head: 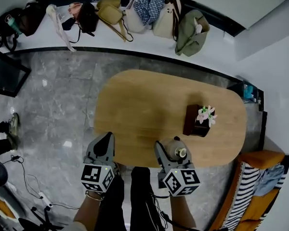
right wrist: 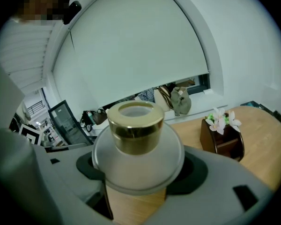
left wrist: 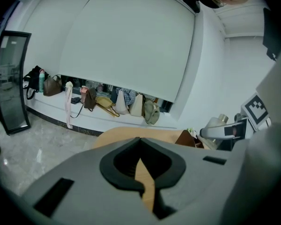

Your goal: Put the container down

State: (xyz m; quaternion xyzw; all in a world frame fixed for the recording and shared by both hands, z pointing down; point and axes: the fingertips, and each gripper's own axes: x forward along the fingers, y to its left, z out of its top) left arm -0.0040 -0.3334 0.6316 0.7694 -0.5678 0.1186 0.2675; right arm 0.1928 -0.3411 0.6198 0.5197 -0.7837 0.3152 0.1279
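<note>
My right claw (right wrist: pixel 140 170): jaws pinch the container (right wrist: pixel 136 139) round its frosted body, one dark pad per side. Gold collar & open mouth stand upright above the jaws. The container is over the near edge of the oval wooden table (head: pixel 144 100), toward its right half; can't tell whether its base touches the wood.

My left claw (left wrist: pixel 140 149): jaws pressed together at the tips, nothing btwn them, only a sliver of tabletop visible through the gap lower down. It hangs at the table's near edge, left of the right claw & well apart from the container.

Further out on the table, right side: dark brown box (head: pixel 195 121) w/ pale pink flowers, apart from the container.

Beyond the table: grey stone floor (head: pixel 62 95), then a row of bags (head: pixel 135 11) on a white ledge along the wall.
</note>
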